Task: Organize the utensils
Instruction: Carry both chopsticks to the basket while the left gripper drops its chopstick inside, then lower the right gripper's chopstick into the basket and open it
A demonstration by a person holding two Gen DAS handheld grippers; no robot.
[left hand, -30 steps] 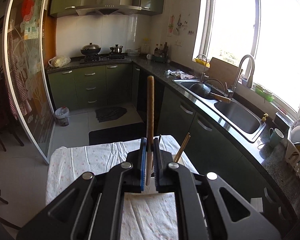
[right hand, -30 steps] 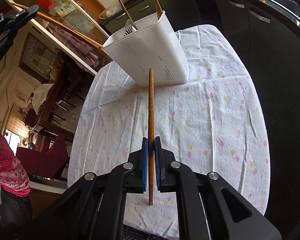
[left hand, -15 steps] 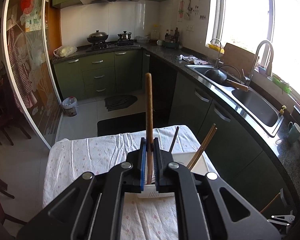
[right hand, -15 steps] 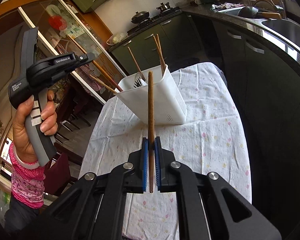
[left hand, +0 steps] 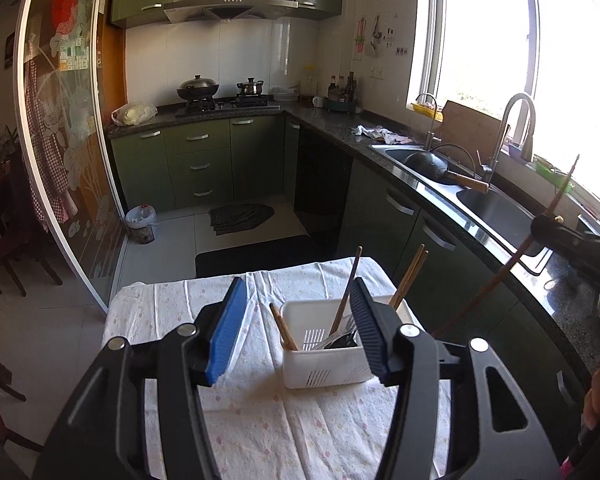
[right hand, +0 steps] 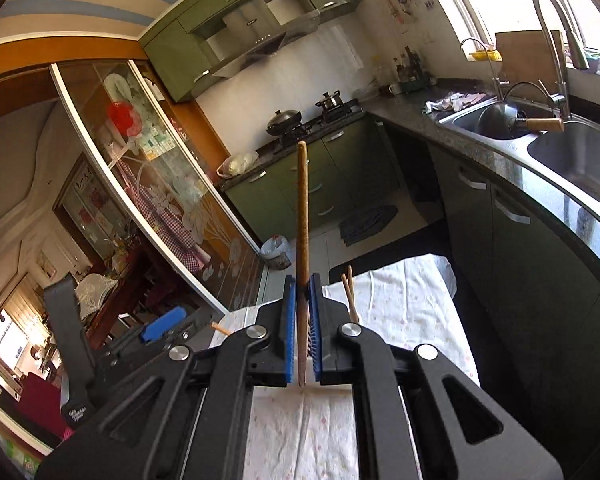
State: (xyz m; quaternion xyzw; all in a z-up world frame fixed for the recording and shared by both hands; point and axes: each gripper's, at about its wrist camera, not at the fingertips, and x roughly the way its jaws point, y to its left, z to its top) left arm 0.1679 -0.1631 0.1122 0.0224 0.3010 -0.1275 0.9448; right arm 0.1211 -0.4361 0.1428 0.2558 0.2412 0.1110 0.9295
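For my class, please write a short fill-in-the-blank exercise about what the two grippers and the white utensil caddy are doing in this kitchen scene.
1. The left gripper has its jaws ____ and grips nothing.
2. The right gripper is shut on a single wooden ____.
3. The white utensil caddy stands on the table covered by a floral ____.
4. Behind the table, a dark pan lies in the ____ under the window.

Missing words: open; chopstick; cloth; sink
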